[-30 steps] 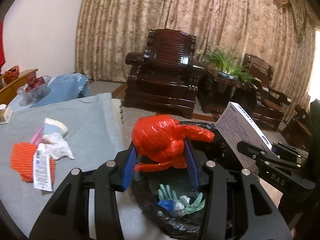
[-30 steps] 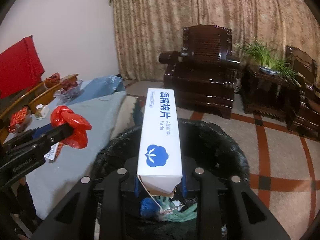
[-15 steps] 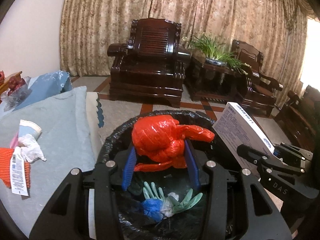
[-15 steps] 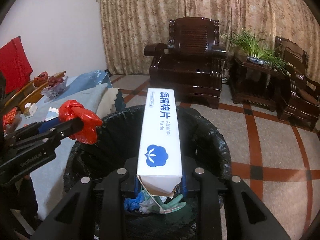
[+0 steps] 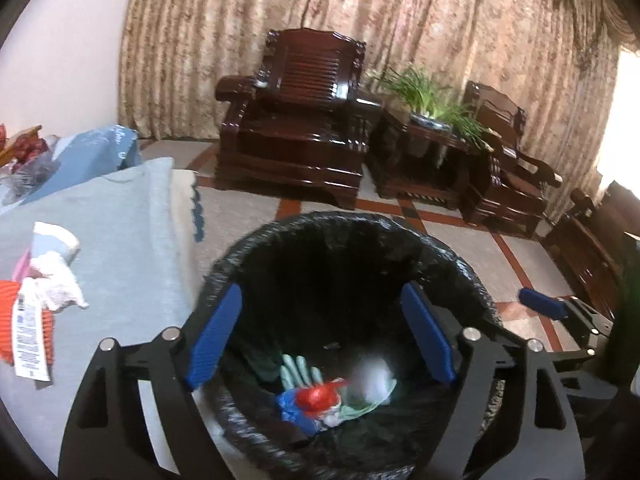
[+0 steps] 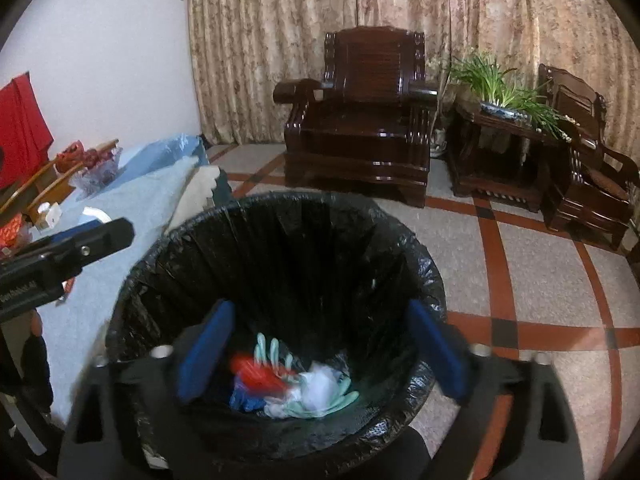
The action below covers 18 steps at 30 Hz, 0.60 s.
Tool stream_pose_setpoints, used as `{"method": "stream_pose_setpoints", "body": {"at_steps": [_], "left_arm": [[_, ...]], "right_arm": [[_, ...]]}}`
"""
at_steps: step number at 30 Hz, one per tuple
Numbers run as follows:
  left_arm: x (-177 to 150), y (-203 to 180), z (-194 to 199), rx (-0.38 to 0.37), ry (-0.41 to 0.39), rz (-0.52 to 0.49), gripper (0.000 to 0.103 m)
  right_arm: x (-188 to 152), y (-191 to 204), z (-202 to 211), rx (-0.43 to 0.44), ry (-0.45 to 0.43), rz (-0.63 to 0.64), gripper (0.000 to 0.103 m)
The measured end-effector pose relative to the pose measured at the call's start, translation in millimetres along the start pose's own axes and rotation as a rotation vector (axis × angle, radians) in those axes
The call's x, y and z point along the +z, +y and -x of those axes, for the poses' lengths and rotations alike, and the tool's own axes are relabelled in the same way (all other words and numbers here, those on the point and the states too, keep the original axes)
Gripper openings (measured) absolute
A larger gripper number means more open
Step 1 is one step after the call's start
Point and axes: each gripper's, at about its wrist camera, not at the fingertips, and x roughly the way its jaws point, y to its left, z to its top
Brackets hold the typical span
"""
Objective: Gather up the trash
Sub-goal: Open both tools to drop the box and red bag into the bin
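A bin lined with a black bag (image 5: 344, 232) (image 6: 280, 216) stands beside the table. Both grippers hang over its mouth. My left gripper (image 5: 320, 334) is open and empty. My right gripper (image 6: 320, 348) is open and empty. Inside the bin lie the red plastic bag (image 5: 318, 396) (image 6: 256, 372), a blurred white box (image 5: 374, 372) (image 6: 320, 388), green gloves (image 5: 298, 368) (image 6: 272, 350) and a blue scrap (image 5: 292, 410). The other gripper shows at the edge of each view (image 5: 560, 312) (image 6: 60, 248).
The table with a light blue cloth (image 5: 120, 216) at left holds an orange net (image 5: 8, 320) with a label (image 5: 26, 332), crumpled tissue (image 5: 56, 284) and a paper cup (image 5: 56, 240). Dark wooden armchairs (image 5: 304, 120) and a plant (image 5: 424, 92) stand behind on the tiled floor.
Both grippers opened. The red bag dropped from the left one and the white box from the right one into the bin.
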Motion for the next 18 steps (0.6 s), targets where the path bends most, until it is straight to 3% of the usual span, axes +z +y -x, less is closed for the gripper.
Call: {"method": "stream_pose_setpoints", "body": {"at_steps": [2, 9, 18], "left_arm": [[3.4, 9.2, 7.8, 0.028, -0.014, 0.009, 0.087], [3.9, 55.6, 55.1, 0.169, -0.073, 0.054, 0.091], [-9.7, 129.5, 114.4, 0.390, -0.122, 0.138, 0.091]], "right_arm": [[2.1, 4.6, 5.0, 0.020, -0.023, -0.001, 0.097], [19.1, 37.8, 13.2, 0.100, -0.072, 0.016, 0.097], [35.5, 112.3, 1.5, 0.237, -0.100, 0.110, 0.097]]}}
